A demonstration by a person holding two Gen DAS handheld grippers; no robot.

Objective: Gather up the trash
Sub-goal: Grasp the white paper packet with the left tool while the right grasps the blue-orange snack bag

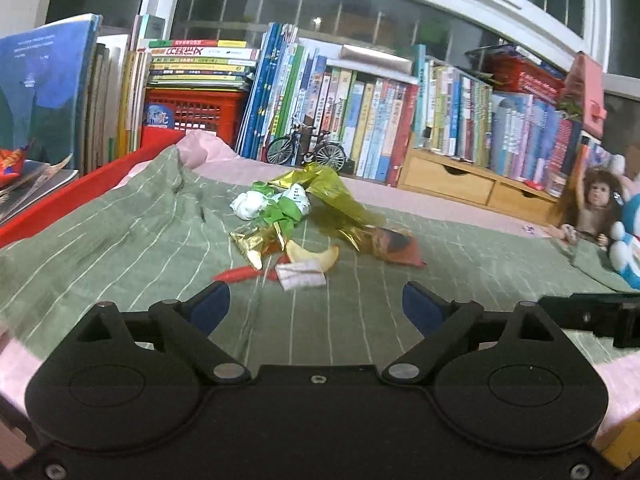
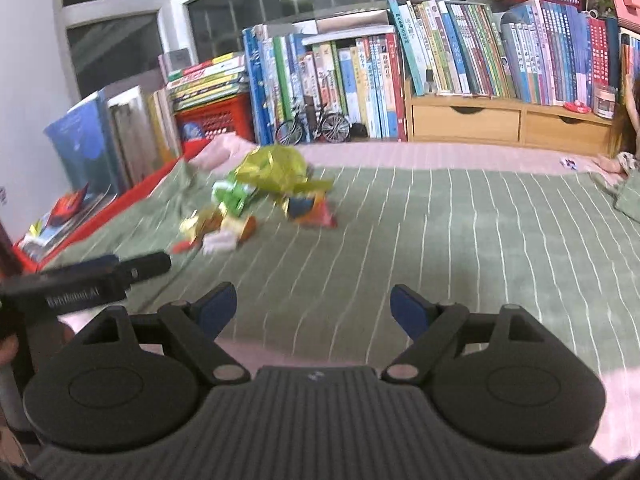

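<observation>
A heap of trash lies on a green striped cloth [image 1: 360, 312]: a gold foil wrapper [image 1: 320, 188], a green-and-white crumpled wrapper [image 1: 276, 206], a fruit peel slice [image 1: 314, 258], a red chili [image 1: 236, 274] and a folded white paper [image 1: 302, 274]. My left gripper [image 1: 316, 304] hangs open just short of the heap, nothing between its blue-padded fingers. In the right wrist view the same heap [image 2: 256, 204] looks blurred, up and to the left. My right gripper [image 2: 312, 306] is open and holds nothing, over bare cloth. The left gripper's black finger [image 2: 132, 268] shows at that view's left edge.
Rows of books [image 1: 360, 120] and a red crate [image 1: 192, 110] line the back under a window. A toy bicycle [image 1: 306, 150] stands behind the heap. A wooden drawer unit [image 2: 508, 124], a red tray edge [image 1: 80, 188] on the left and soft toys [image 1: 600, 208] on the right border the cloth.
</observation>
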